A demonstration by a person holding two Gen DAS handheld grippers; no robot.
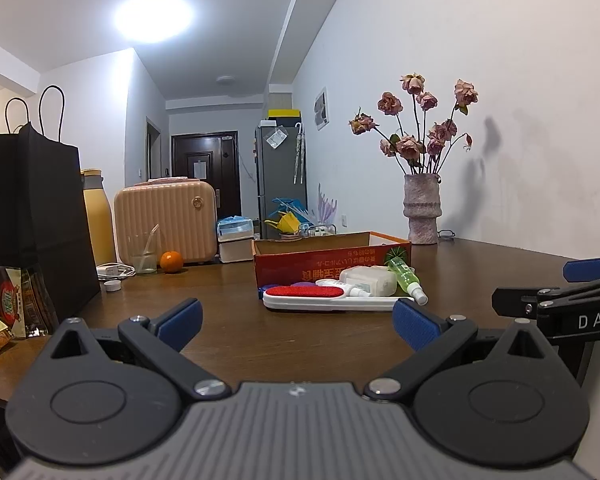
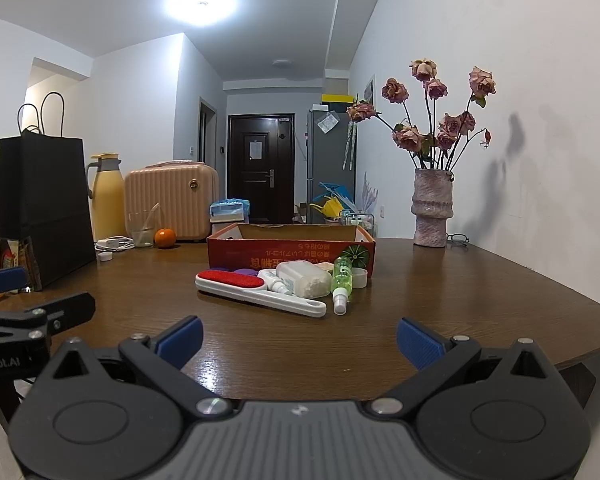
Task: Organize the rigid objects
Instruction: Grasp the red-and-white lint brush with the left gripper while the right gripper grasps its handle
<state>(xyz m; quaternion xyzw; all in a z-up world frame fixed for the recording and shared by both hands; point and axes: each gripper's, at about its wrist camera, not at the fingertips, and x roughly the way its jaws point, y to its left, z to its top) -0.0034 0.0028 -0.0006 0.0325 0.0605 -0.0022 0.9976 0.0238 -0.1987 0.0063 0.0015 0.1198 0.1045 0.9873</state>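
I hold both grippers low over the brown table [image 2: 440, 280], jaws spread wide and empty: left gripper [image 1: 296, 322], right gripper [image 2: 298, 340]. Ahead, a red-and-white lint brush [image 2: 256, 290], a white bottle [image 2: 306, 278] and a green spray bottle [image 2: 342, 282] lie clustered against the red cardboard box [image 2: 290, 248]. I would take the brush handle first, squarely across its width, lifting clear before crossing the box wall

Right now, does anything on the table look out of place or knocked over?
Yes. The green spray bottle lies on its side, piled with a white bottle and lint brush in front of the red cardboard box, not inside it.
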